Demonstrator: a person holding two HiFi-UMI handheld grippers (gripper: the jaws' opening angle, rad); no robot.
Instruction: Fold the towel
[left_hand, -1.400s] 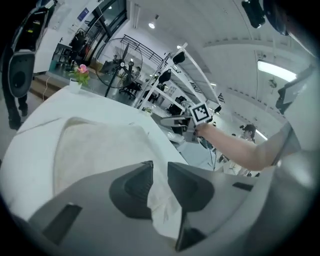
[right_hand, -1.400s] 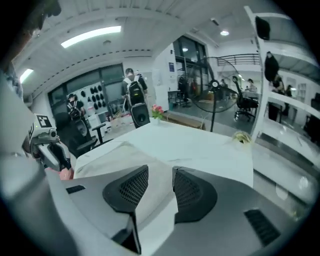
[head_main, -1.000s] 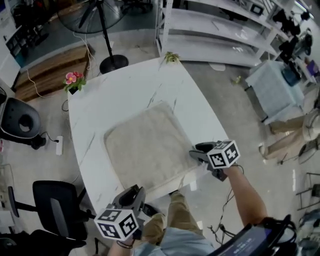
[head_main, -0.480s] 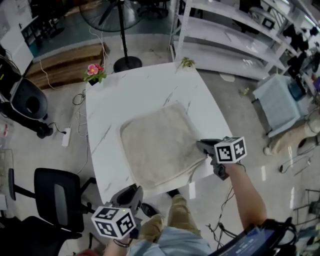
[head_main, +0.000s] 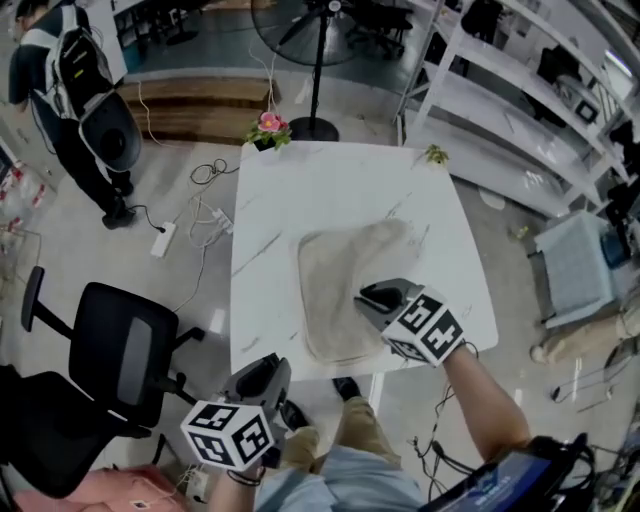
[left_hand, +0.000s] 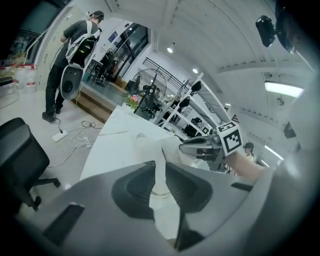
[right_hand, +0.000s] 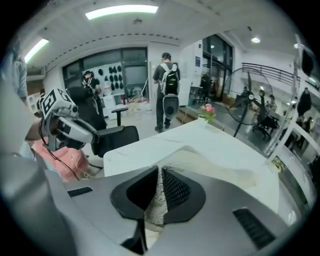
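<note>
A beige towel (head_main: 340, 275) lies on the white marble table (head_main: 300, 190), its near right part pulled up and over toward the left. My right gripper (head_main: 375, 297) hangs above the towel's near half, shut on a bunched edge of it (right_hand: 156, 200), after closing within the last second. My left gripper (head_main: 262, 378) sits by the table's front left edge, apart from the towel. Its jaws have just been closing and stand a narrow gap apart (left_hand: 159, 167) with nothing between them. The left gripper view shows the right gripper (left_hand: 200, 146) past the towel (left_hand: 147, 145).
A pot of pink flowers (head_main: 268, 127) stands at the table's far left corner and a small green plant (head_main: 435, 154) at the far right. A black office chair (head_main: 120, 350) is left of the table. A person (head_main: 60, 70) stands far left; shelving (head_main: 520, 120) runs right.
My right gripper has shut on the towel's near right edge and carried it up and leftward over the towel. My left gripper has shifted a little along the front edge.
</note>
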